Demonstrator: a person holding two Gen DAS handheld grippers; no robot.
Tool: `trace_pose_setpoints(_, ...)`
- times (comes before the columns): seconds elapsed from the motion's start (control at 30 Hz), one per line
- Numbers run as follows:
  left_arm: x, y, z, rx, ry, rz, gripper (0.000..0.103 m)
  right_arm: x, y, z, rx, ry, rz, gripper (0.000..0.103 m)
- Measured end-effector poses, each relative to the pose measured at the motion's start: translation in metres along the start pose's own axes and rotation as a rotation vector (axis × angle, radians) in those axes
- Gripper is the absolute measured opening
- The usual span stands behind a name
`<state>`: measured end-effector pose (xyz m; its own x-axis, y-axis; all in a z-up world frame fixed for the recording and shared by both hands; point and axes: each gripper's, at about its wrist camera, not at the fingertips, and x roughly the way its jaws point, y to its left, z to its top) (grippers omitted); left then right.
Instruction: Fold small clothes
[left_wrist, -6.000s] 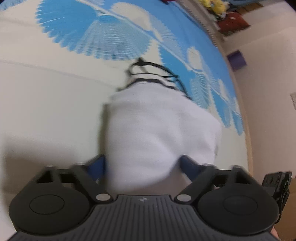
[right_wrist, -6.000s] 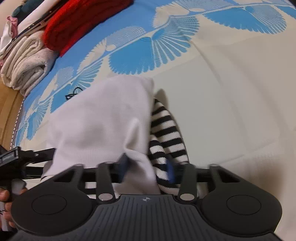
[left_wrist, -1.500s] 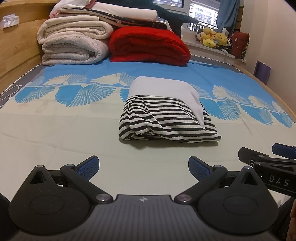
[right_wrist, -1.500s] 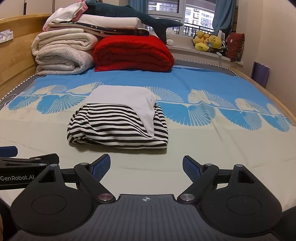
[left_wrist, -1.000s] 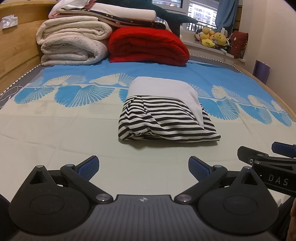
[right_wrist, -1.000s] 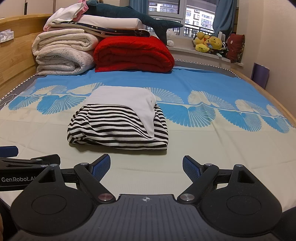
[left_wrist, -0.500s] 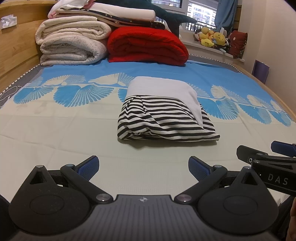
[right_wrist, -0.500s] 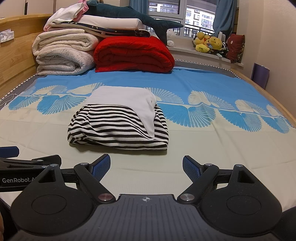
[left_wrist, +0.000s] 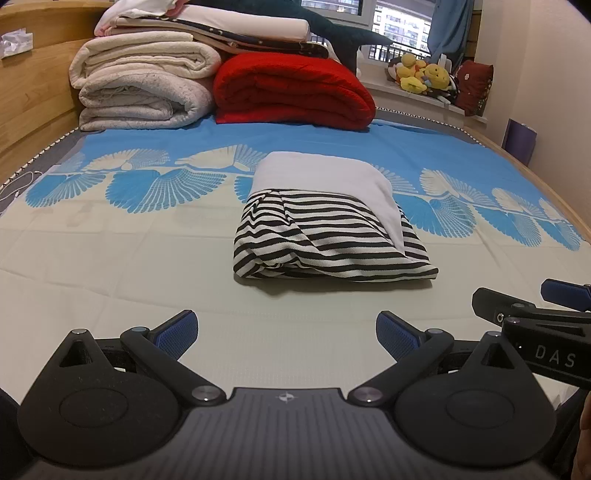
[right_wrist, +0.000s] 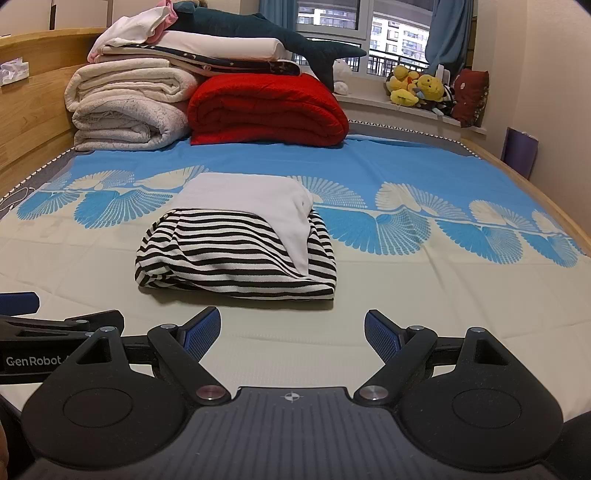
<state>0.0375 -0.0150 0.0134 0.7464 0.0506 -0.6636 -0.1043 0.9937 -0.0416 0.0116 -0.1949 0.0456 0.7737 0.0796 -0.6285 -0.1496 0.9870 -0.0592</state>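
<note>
Folded garment (left_wrist: 325, 225) lies mid-bed on the sheet (left_wrist: 110, 280), a compact bundle: black-and-white striped cloth toward the cameras, plain white panel on top and down its right side. It straddles the line where the cream area meets the blue fan-print band.

Left gripper (left_wrist: 286, 328): jaws spread wide, nothing between the blue pads, low over cream sheet, well short of the bundle. Right gripper (right_wrist: 291, 330): likewise released and empty, just beside the left one; each tool's side shows at the edge of the other's view.

Far end of bed: cream blankets (right_wrist: 125, 110) stacked at left, red quilt (right_wrist: 266, 110) touching them on the right, folded linens and a dark plush shark (right_wrist: 273, 33) on top. Wooden headboard (right_wrist: 33, 74) on the left. Window sill with yellow plush toys (right_wrist: 415, 88); blue curtain (right_wrist: 448, 33); purple object (right_wrist: 521, 151) against the right wall.
</note>
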Motion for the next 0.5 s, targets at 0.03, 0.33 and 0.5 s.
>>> trace_pose_setpoints(0.03, 0.0001, -0.0007, -0.0001, 0.0, 0.0, 0.0, 0.103, 0.0, -0.0001, -0.0001, 0.0, 0.0, 0.0, 0.086)
trace_pose_setpoints(0.33, -0.0001, -0.0005, 0.0001, -0.002, 0.001, 0.001, 0.103, 0.0001, 0.0001, -0.0003, 0.0, -0.001, 0.0, 0.086)
trace_pose_setpoints(0.5, -0.0001, -0.0011, -0.0003, -0.002, 0.001, 0.0, 0.103, 0.0002, 0.0003, -0.0004, 0.0, 0.0, 0.0, 0.086)
